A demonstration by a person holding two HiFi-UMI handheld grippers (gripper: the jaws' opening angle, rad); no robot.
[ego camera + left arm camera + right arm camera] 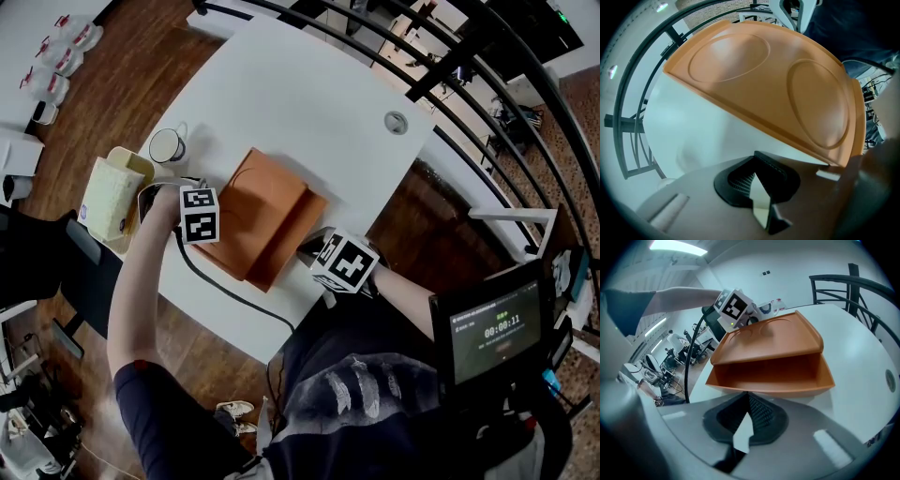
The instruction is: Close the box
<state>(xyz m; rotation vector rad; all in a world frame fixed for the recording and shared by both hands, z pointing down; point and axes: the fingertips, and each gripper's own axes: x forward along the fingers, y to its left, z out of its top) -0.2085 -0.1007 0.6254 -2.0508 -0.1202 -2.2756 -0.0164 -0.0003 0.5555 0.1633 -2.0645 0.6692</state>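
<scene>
Since the orange box [267, 220] sits on the white tabletop [309, 103] with its lid [768, 338] only part-way down, the left gripper [757, 164], fingers [733, 185] clenched on nothing, should press that lid flat while the right gripper [745, 399], likewise clenched empty, steadies the base [768, 376].

Box [262, 220] sits mid-table [309, 103], twd near edge. L gripper [208, 217] at box's left side, R gripper [321, 247] at its near-right. Cup [167, 147] left-behind box, grommet [396, 122] far right.
</scene>
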